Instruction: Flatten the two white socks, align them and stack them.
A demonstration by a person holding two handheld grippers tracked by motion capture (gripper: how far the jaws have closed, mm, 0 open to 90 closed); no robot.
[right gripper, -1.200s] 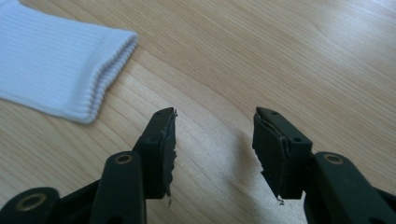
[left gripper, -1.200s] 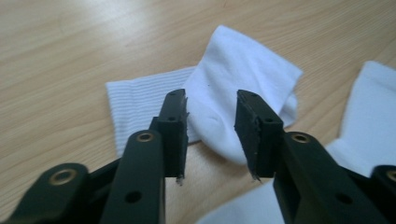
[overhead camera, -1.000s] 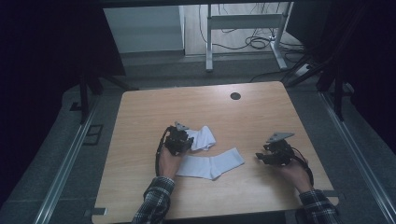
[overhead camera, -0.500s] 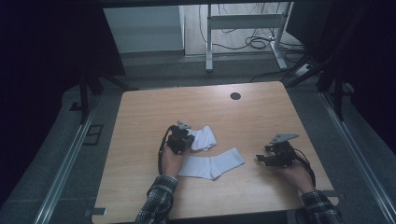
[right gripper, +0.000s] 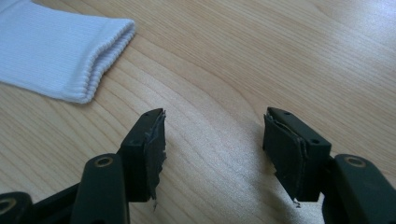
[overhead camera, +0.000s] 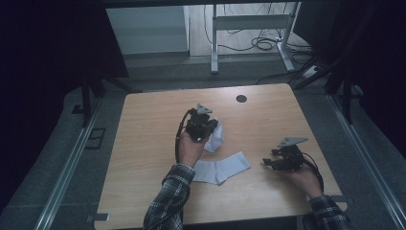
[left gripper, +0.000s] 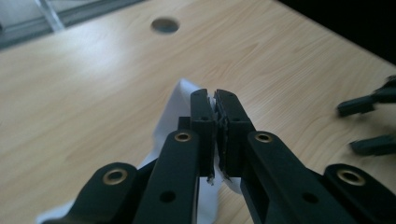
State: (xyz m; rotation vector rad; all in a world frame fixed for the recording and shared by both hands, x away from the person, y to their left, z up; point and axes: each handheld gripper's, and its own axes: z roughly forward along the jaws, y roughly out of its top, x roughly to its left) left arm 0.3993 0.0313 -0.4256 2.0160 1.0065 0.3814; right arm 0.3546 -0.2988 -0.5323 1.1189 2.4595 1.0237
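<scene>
L gripper (left gripper: 215, 100): jaws pressed together on a fold of a white sock (left gripper: 180, 100), lifted just above the table (overhead camera: 148, 143); in the high view the same sock (overhead camera: 215, 136) hangs from the gripper (overhead camera: 205, 125) beyond the flat sock. R gripper (right gripper: 212, 140): jaws wide apart, nothing between them, held low over bare wood to the right of the flat sock (overhead camera: 221, 167), whose ribbed cuff (right gripper: 100, 56) lies near the jaws, not touching. Progress (judged): one sock picked up; second sock not yet taken; pairing or folding apparently all left to do. Surroundings: round cable hole (overhead camera: 241, 98) in the table, well beyond the flat sock; metal frame legs (overhead camera: 214, 43) and floor cables (overhead camera: 268, 45) past the far edge. Nothing stands between R gripper and the flat sock.
</scene>
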